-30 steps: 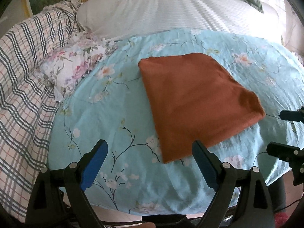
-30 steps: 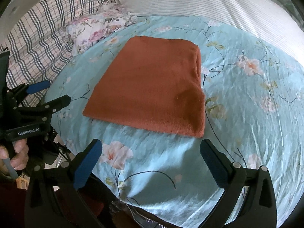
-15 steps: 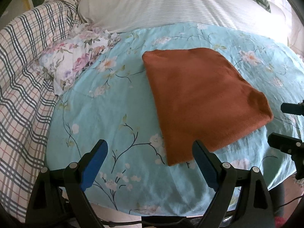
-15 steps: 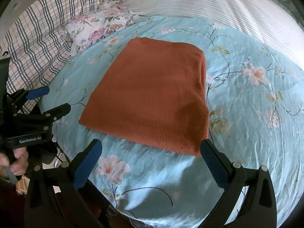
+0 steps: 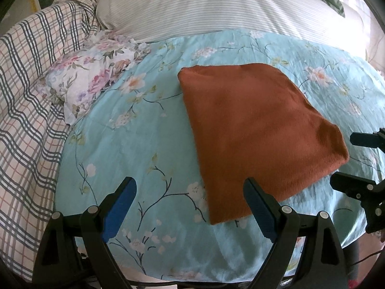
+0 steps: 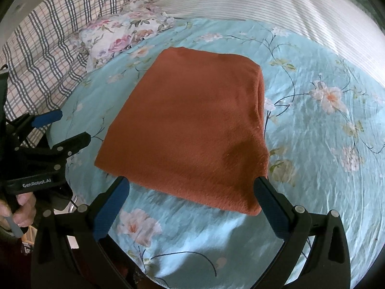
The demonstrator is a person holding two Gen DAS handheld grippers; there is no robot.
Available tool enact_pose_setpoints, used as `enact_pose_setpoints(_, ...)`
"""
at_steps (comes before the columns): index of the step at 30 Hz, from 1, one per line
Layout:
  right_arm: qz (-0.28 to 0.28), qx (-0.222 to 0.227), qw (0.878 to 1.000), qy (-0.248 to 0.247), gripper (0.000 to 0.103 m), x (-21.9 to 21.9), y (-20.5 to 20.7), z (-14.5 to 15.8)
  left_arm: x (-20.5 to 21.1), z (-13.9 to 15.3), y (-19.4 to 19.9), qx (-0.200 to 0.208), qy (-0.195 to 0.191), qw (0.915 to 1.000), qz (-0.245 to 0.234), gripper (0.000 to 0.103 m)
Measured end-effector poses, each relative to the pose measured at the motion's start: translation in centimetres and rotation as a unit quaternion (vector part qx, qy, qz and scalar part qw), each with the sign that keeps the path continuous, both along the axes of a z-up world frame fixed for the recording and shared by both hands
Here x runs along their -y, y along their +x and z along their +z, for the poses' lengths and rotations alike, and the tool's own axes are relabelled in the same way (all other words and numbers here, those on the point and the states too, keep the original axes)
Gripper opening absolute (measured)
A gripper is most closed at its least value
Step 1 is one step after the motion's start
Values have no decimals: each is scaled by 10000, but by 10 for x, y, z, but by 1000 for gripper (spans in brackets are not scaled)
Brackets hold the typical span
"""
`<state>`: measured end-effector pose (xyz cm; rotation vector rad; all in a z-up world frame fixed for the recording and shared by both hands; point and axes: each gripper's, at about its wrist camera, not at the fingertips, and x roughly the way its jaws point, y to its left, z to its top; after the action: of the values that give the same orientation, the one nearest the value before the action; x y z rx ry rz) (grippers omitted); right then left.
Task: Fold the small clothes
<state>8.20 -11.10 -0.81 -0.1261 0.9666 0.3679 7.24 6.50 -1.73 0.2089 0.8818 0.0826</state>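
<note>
A folded rust-orange cloth [image 5: 252, 130] lies flat on the light blue floral bedsheet [image 5: 134, 144]; it also shows in the right wrist view [image 6: 192, 130]. My left gripper [image 5: 190, 204] is open and empty, at the cloth's near left corner. My right gripper [image 6: 192, 204] is open and empty, just before the cloth's near edge. The right gripper shows at the right edge of the left wrist view [image 5: 356, 163], beside the cloth's right corner. The left gripper shows at the left of the right wrist view [image 6: 60, 130].
A floral pillow [image 5: 91, 82] and a plaid blanket [image 5: 26, 101] lie to the left. A white striped duvet [image 5: 216, 7] lies behind the blue floral sheet. The bed's near edge runs just under both grippers.
Both grippers have moved forward toward the cloth, which now sits closer to the fingers in both views. The cloth itself has not moved.
</note>
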Motion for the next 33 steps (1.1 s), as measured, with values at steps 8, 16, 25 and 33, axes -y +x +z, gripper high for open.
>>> enact_pose_setpoints(8,-40,-22,10000,7,103,2,0,-2,1,-1,3,-18,-27,10000,-5,91)
enact_pose_setpoints(16,-41,-21,10000,8,103,1,-1,-2,3,-4,2,-55,-38,10000,7,91)
enact_pose_setpoints(25,-39,-14,10000,18,103,1,-2,-2,3,-2,0,-40,-68,10000,4,91)
enact_pose_setpoints(33,-28,-11,10000,16,103,2,-1,-1,4,-2,0,-31,-56,10000,5,91)
